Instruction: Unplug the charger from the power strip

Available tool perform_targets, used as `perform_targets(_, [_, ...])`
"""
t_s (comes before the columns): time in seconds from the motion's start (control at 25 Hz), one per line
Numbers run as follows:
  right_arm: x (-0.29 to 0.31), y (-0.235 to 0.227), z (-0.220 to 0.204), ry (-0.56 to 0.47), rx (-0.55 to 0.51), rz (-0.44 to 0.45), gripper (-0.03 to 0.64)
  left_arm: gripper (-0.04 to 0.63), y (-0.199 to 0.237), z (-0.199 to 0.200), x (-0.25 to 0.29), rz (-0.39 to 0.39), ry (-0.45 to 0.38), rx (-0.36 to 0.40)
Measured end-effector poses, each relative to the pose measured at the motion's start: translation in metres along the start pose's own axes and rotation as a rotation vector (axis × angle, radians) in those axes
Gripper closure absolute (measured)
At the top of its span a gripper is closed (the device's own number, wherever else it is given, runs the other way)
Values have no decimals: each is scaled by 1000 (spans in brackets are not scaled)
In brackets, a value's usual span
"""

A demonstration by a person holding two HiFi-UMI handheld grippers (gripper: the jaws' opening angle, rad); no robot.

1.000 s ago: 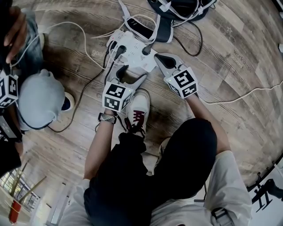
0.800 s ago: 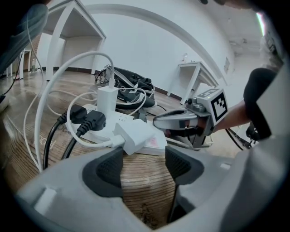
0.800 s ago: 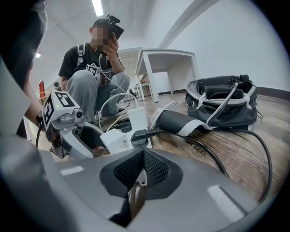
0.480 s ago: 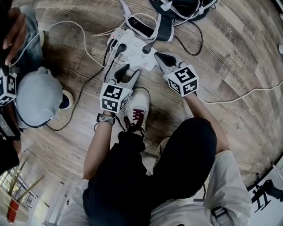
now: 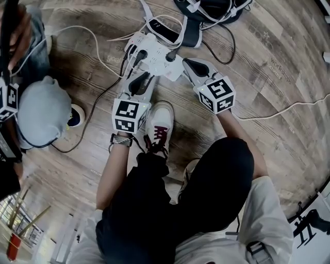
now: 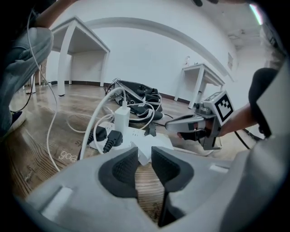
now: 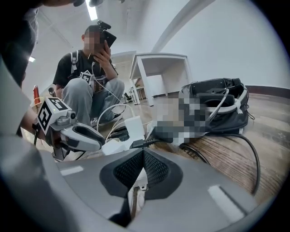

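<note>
Wood-plank floor [image 5: 268,103] lay open to the right of the white power strip [image 5: 154,56], crossed only by a thin white cable [image 5: 289,108] well away from it. The other sides were crowded. A black bag [image 5: 206,10] with its straps touched the strip's far edge. A second person [image 7: 72,72] crouched near its left side. The wearer's own shoe [image 5: 161,124] sat just below the strip's near edge, between the two grippers.

The charger [image 6: 122,118], a white block, stood upright in the strip near its far left end, with its cord rising from the top. Two black plugs [image 6: 108,141] sat in the sockets just beside it, their leads trailing off the strip's left edge.

The left gripper [image 6: 144,154] had just been closing. Its jaws stood a narrow gap apart, and the strip's near corner was wedged between the pad tips, meeting both pads. Bare floor showed through the slit lower down.

The right gripper [image 7: 143,152] lay at the strip's right end with its pads met at the tips. A sliver of something white showed in the slit behind them, but what it was could not be told. Neither gripper touched the charger.
</note>
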State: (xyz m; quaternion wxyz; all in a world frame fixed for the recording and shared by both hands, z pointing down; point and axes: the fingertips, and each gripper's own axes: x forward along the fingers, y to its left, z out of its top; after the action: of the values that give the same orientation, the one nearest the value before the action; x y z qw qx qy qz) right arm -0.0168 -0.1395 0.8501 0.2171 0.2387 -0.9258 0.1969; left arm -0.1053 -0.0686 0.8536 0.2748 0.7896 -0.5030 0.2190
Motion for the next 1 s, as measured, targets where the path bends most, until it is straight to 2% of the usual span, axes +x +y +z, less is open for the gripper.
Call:
perform_targets(0.52, [-29,-21,32,-53,-38,-63,615,562,8,63,-3,75,-129,67])
perform_targets(0.72, [-34,-27,46,-71,-71,-82,615,589,9,103,-4,98,-200,78])
perform_targets(0.84, [-40,-34,65,-93,-83,-100,615,589,7,125,-7,110,-234,97])
perform_targets(1.0, [-59,-39,101,-122,-162,-125,615,589,5,148,-18,118,-267,100])
